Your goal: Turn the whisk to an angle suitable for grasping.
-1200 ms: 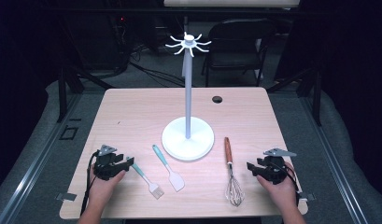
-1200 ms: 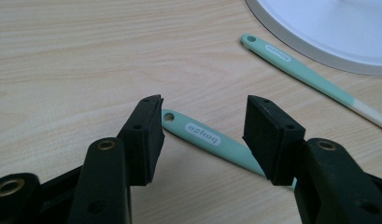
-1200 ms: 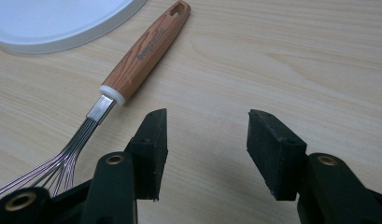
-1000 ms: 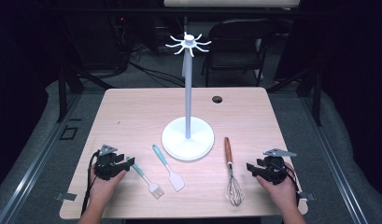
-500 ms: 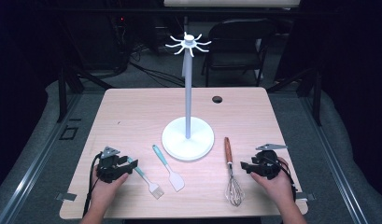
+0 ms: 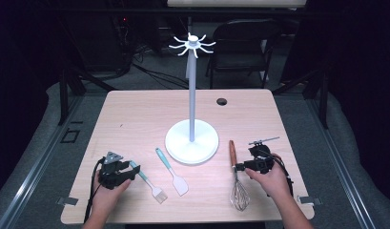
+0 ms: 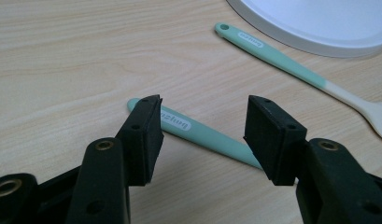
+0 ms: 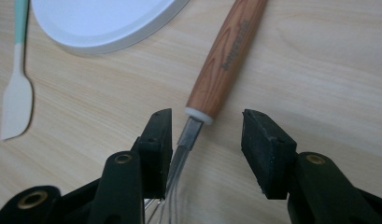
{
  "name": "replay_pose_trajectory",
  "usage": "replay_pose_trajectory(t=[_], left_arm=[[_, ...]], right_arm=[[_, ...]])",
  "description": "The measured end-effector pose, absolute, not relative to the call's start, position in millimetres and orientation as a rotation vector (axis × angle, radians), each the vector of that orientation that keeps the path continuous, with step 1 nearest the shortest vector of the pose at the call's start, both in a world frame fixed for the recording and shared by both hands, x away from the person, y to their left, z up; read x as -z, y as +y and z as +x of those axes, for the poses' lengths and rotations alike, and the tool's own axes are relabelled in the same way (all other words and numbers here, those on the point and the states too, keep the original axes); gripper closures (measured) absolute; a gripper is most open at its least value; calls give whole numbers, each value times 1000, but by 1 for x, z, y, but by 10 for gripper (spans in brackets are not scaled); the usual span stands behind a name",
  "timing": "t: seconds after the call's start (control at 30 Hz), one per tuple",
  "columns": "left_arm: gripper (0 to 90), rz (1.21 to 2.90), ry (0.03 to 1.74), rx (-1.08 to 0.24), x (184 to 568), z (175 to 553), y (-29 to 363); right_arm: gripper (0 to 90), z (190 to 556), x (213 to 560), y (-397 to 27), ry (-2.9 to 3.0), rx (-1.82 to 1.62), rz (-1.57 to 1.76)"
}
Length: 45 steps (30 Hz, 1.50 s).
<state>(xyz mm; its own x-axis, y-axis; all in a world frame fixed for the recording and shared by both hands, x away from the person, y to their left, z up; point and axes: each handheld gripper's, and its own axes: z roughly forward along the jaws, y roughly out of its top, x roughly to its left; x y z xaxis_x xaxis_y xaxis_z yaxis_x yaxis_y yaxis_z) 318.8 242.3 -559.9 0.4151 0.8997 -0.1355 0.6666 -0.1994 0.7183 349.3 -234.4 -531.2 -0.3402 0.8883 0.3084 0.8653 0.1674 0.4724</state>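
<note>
Worktop (image 6: 135, 119): pale wood-grain laminate, rectangular, with a small dark round hole near its far edge.

Stand (image 6: 191, 138): smooth white disc base, thin pale-blue pole, a white crown of curved hooks on top; sits mid-worktop.

Left tool (image 6: 130, 169): matt black ribbed pads, jaws wide, nothing gripped. The brush (image 6: 147, 181) lies flat between them on the wood, near the left front; its mint handle (image 7: 202, 133) is slim, rounded at the end, with a white label. Pads not pressing it.

Spatula (image 6: 172, 171): mint handle with a hang-hole, cream flat blade; lies just right of the brush, its handle end near the stand base.

Right tool (image 6: 236, 167): jaws have just been closing but are apart, set either side of the whisk (image 6: 236, 176) where the metal neck meets the handle. The left pad is close against the wires; no clamping visible. The whisk has a reddish wood handle with a white collar and a steel wire bulb; it lies flat right of the stand, bulb toward the person
</note>
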Motion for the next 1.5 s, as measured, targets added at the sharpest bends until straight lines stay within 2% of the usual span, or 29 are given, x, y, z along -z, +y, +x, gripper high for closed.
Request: replay_pose_trajectory(t=[0.63, 0.73, 0.77, 0.93, 1.1, 1.5], left_arm=[[456, 1955, 1342, -413, 562, 321, 241], [456, 1958, 1343, -411, 563, 321, 240], [456, 1958, 1346, -412, 563, 322, 240], [456, 1959, 1344, -413, 563, 322, 240], [456, 1968, 1345, -414, 563, 322, 239], [456, 1965, 1336, -412, 563, 322, 236]], right_arm=[[667, 353, 548, -213, 2442, -756, 1833], [685, 353, 548, -214, 2450, -760, 1841], [742, 353, 547, -214, 2450, -758, 1837], [754, 353, 546, -217, 2452, -744, 1826], [803, 352, 543, -224, 2458, -692, 1796], [766, 356, 545, -229, 2455, -688, 1795]])
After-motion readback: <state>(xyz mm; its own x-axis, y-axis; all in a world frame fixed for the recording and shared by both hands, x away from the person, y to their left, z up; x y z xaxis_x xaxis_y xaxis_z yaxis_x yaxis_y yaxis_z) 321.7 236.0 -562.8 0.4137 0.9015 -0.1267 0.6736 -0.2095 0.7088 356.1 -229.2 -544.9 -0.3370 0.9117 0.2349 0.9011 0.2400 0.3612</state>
